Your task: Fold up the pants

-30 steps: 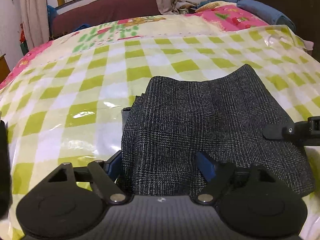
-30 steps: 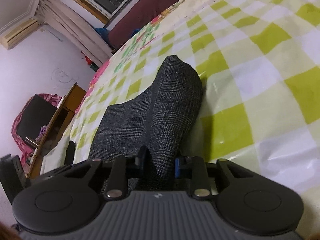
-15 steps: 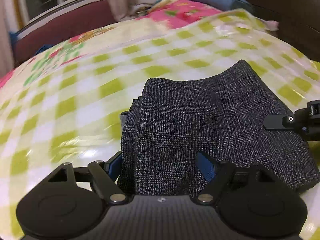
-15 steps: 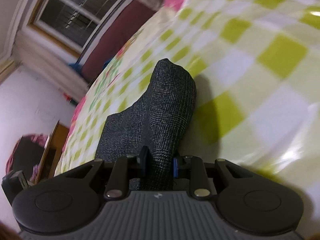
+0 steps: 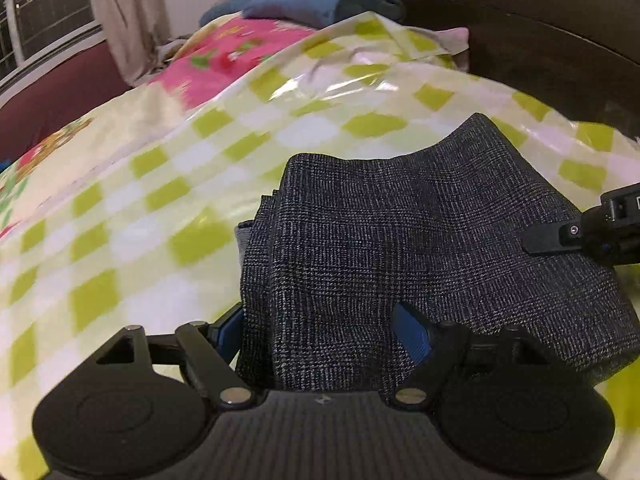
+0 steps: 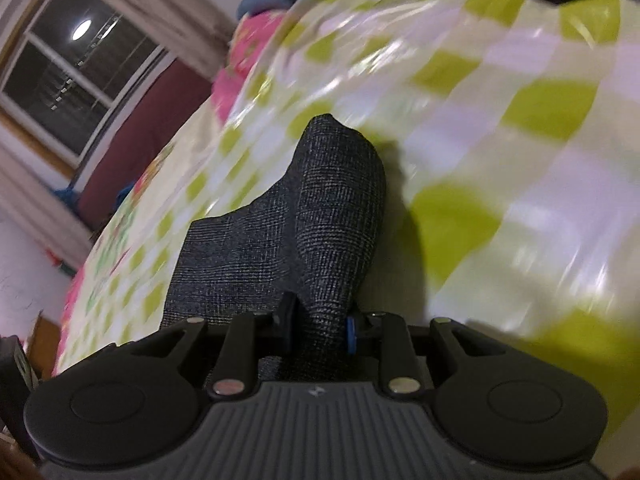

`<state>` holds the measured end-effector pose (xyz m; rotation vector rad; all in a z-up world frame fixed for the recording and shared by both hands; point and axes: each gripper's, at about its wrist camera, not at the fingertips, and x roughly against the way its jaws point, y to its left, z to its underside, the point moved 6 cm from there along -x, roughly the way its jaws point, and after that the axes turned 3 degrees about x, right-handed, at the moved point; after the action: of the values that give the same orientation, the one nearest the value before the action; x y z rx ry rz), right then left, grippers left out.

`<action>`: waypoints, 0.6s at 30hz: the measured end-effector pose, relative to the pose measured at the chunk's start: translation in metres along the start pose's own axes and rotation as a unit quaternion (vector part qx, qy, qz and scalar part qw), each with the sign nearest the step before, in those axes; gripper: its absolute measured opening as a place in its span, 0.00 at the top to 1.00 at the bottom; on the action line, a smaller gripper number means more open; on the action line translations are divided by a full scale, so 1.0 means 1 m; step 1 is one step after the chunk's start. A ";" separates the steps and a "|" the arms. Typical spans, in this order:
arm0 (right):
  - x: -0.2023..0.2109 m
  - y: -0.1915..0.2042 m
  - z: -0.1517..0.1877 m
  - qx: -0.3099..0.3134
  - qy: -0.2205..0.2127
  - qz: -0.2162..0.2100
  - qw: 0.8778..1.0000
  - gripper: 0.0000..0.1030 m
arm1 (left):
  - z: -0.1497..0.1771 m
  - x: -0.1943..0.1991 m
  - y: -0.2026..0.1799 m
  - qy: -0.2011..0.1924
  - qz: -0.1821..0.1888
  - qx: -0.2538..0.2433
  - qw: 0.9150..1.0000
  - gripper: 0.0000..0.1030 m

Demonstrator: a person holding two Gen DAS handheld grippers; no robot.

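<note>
carrying folded pants point(image 5: 420, 240) sideways over the bed point(image 5: 152, 184) toward the headboard – background shifting since earlier. right tool point(image 6: 318, 324) pinching a bunched edge; left tool point(image 5: 320, 320) straddling the thick stack wide, grip unclear. probably repositioning.

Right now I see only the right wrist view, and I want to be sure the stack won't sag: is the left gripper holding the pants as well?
Observer: Yes. The left gripper has the near end of the folded pants between its fingers. Its jaws stand far wider than the pinch of the right gripper.
Operator: Are the layers tidy on that side?
Observer: Mostly. The stacked edges show at the left side of the fold, with a bit of grey lining poking out there.
</note>
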<state>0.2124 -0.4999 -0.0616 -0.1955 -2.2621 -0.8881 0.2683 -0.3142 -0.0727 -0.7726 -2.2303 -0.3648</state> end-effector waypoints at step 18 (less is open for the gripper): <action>0.020 -0.072 -0.069 0.049 -0.053 0.125 0.989 0.60 | -0.058 -0.040 -0.076 -0.009 -0.014 -0.070 0.997 0.04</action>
<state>0.2087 -0.6010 -0.0512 -0.4818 -2.3090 -0.6464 0.2751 -0.4174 -0.0637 -0.8208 -2.2535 -0.5338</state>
